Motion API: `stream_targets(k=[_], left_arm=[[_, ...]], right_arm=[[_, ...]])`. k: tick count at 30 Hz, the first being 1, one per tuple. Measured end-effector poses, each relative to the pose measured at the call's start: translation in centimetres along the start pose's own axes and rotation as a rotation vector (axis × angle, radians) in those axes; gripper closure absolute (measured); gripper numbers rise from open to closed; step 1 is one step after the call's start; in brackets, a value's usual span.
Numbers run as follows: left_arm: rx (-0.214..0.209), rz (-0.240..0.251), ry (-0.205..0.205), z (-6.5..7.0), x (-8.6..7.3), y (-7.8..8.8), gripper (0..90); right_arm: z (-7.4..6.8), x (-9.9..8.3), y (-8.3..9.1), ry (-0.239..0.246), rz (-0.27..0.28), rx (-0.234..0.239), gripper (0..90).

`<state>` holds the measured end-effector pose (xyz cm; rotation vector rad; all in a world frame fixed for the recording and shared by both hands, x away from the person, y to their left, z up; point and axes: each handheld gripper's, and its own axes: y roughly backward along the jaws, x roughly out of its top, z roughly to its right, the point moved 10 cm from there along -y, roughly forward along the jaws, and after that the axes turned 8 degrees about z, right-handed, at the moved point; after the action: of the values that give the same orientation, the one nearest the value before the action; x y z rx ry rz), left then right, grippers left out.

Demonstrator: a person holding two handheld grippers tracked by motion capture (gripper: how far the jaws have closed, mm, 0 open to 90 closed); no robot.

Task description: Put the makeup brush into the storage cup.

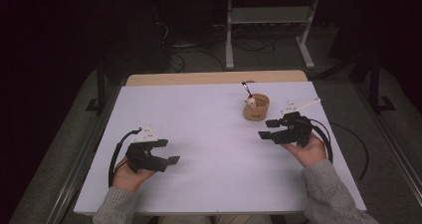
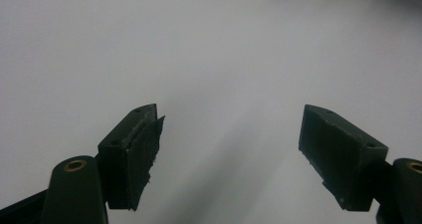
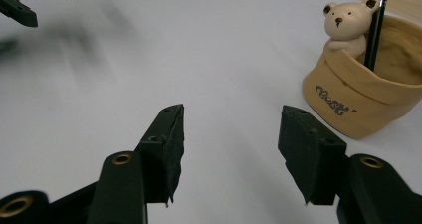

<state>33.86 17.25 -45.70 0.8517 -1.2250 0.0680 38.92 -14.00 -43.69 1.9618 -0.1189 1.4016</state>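
Bench [image 1: 209, 149] w/ white top, bare wood strip along far edge. On it, far right: tan pot [image 1: 256, 109] w/ small bear figure [image 1: 252, 102] & thin dark rod [image 1: 247, 88] standing inside. Pot sits upright, near far edge.

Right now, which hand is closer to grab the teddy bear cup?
The right. Its tongs sit open just beside the tan bear cup, while the left tongs are far across the white table.

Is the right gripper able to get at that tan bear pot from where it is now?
Probably yes. The right gripper is open and holds nothing, the tan pot stands just beside it, and only bare white table lies between. The pen standing inside may hinder a grip from above.
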Motion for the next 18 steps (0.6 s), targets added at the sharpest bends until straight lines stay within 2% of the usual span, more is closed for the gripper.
stream_targets(k=[18], left_arm=[[-0.002,-0.007,0.002,0.1,-0.2,0.0,23.4]], right_arm=[[-0.2,-2.2,0.6,-0.027,-0.010,0.003,40.3]])
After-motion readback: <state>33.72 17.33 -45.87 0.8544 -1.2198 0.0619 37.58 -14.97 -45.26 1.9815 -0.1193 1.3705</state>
